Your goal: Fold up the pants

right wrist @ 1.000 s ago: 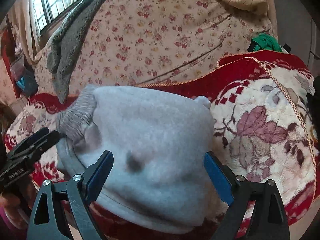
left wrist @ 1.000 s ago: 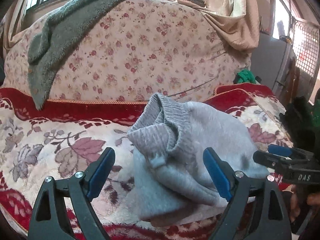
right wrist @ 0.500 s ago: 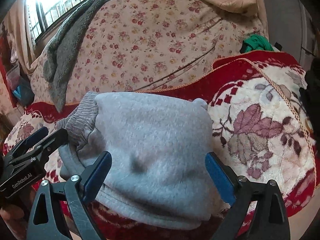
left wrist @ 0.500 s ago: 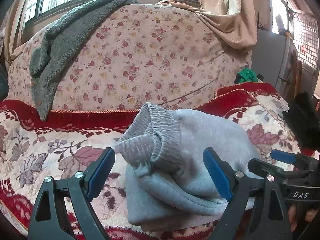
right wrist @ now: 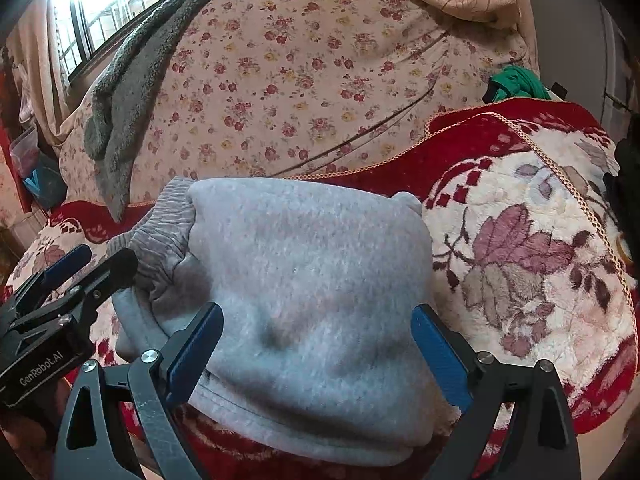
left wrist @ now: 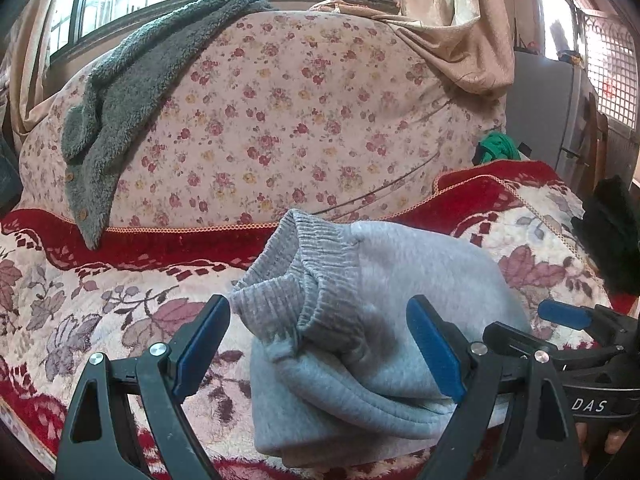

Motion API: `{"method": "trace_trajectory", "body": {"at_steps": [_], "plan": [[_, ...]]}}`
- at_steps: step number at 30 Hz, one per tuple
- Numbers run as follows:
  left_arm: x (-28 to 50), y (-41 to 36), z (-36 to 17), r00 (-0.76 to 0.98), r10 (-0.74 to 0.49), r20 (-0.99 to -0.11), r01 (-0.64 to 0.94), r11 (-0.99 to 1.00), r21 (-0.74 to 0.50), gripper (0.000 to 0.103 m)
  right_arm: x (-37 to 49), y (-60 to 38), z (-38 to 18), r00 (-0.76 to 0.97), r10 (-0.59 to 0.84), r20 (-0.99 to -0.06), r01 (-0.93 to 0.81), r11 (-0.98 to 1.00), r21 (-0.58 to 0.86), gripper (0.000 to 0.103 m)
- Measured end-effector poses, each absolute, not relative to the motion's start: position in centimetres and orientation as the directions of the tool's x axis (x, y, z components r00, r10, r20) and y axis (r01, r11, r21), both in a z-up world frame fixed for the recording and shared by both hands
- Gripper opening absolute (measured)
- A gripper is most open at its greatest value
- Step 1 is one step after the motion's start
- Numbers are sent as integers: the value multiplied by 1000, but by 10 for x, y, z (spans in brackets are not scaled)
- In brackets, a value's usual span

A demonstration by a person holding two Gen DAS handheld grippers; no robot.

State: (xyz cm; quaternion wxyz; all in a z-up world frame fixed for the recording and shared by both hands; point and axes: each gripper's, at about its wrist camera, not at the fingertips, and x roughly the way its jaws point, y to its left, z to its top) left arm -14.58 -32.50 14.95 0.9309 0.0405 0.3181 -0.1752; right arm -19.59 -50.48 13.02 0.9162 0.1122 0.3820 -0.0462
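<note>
The grey pants (left wrist: 380,320) lie as a folded bundle on the red floral blanket (left wrist: 80,312), with the ribbed waistband (left wrist: 308,276) bunched at the left end. My left gripper (left wrist: 320,348) hovers at the bundle's near left side; it is open, and its blue pads are clear of the cloth. My right gripper (right wrist: 318,356) is open too, with its fingers spread above the near edge of the pants (right wrist: 312,264). Each gripper shows in the other's view: the right gripper (left wrist: 560,320) at the right, the left gripper (right wrist: 68,280) at the left.
A floral back cushion (left wrist: 300,120) rises behind the blanket, with a grey fleece garment (left wrist: 120,92) draped over its left. A green cloth (left wrist: 496,148) and a dark item (left wrist: 612,232) sit at the right. A beige curtain (left wrist: 452,32) hangs over the cushion's right corner.
The left wrist view has tilted up slightly, showing more window, and the waistband sits a little further left in it. The right gripper has hardly moved. Both stay open.
</note>
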Motion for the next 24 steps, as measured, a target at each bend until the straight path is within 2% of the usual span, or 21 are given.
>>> {"method": "trace_trajectory", "body": {"at_steps": [24], "plan": [[-145,-326,148,736,-297,-608,354,935,-28,89,-193,-508,125,694,12,-720,174,967,184,98]]}}
